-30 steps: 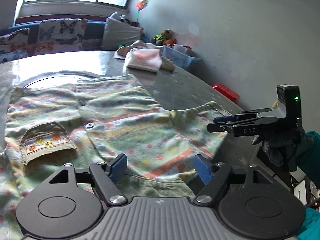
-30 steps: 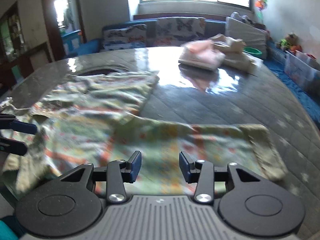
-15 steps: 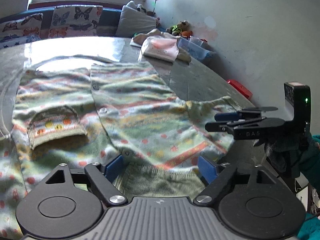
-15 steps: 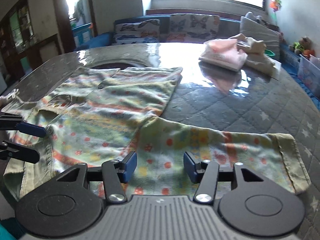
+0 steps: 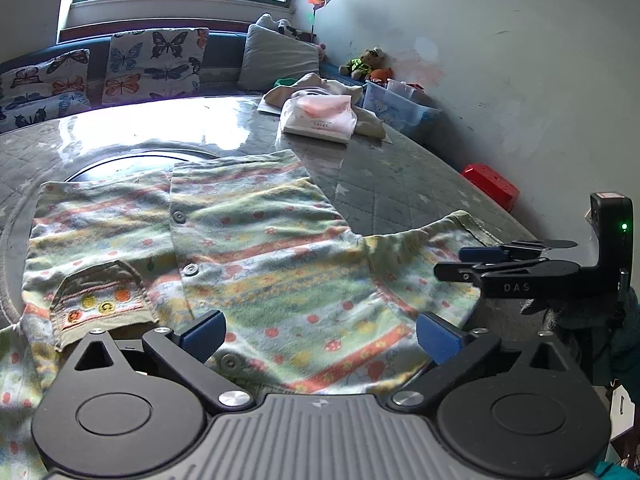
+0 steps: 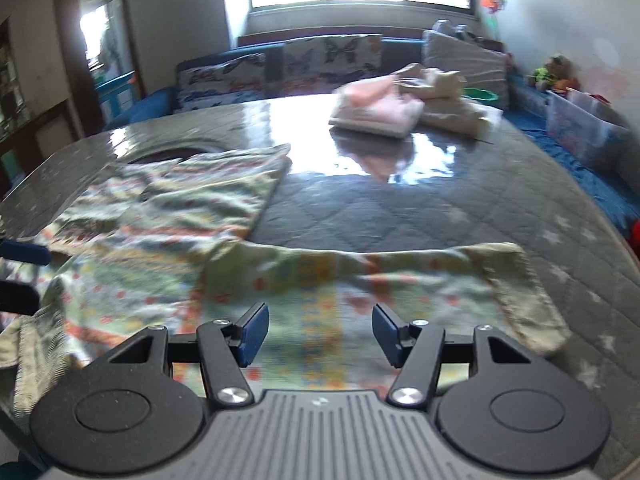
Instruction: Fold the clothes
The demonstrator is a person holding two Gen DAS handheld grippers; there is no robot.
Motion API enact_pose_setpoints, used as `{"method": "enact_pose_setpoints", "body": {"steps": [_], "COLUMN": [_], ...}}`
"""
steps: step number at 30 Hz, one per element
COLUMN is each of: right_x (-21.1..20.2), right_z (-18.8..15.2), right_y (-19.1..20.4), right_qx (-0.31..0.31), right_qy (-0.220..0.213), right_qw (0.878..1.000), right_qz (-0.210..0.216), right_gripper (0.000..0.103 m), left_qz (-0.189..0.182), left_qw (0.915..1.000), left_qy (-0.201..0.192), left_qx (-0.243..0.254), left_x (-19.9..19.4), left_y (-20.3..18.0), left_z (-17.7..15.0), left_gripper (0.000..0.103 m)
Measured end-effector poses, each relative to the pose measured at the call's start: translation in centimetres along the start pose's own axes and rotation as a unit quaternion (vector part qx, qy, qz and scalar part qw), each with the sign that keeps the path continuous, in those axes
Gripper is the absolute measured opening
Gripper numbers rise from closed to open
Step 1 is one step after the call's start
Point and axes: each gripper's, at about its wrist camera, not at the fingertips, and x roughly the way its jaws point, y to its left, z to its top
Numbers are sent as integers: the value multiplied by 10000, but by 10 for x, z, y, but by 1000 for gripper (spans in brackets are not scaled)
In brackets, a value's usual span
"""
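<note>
The left gripper (image 5: 320, 332) hangs over the near edge of the shirt (image 5: 256, 248), its blue pads wide apart and gripping nothing. The right gripper (image 6: 318, 330) is also spread open and empty, poised over the sleeve (image 6: 384, 280) that stretches out to the side. The shirt lies flat and face up on the table (image 5: 400, 184), buttons (image 5: 191, 269) down the middle and a small pocket (image 5: 102, 300) on the chest.

It looks like thin, soft cotton: light, limp, likely to sag and wrinkle when lifted, and apt to slide on the glossy table. The ribbed cuff (image 6: 524, 300) and the hem at the near edge seem the firmest places to pinch. Beyond the shirt sits a pile of folded clothes (image 5: 320, 120), well apart from it.
</note>
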Motion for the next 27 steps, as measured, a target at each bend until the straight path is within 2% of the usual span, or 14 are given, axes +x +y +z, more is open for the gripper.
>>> {"method": "enact_pose_setpoints", "body": {"steps": [6, 9, 16, 23, 27], "right_x": [-14, -18, -19, -9, -7], "right_z": [-5, -8, -14, -20, -20], "right_y": [-43, -63, -99, -107, -107], "right_qx": [421, 602, 1101, 1233, 1233], "right_qy": [-154, -207, -309, -204, -232], "right_qw": [9976, 9949, 9874, 9856, 9846], "right_qz": [-531, -778, -1097, -1138, -1215], "right_gripper": [65, 74, 74, 71, 65], "left_qz": [101, 167, 296, 411, 437], "left_qw": [9998, 9996, 9990, 9984, 9981], "left_qy": [104, 140, 263, 360, 419], "left_qx": [116, 161, 201, 164, 116], "left_x": [10, 15, 25, 31, 34], "left_y": [-13, -18, -27, -28, -28], "left_z": [4, 6, 8, 8, 8], "left_gripper": [103, 103, 103, 103, 103]}}
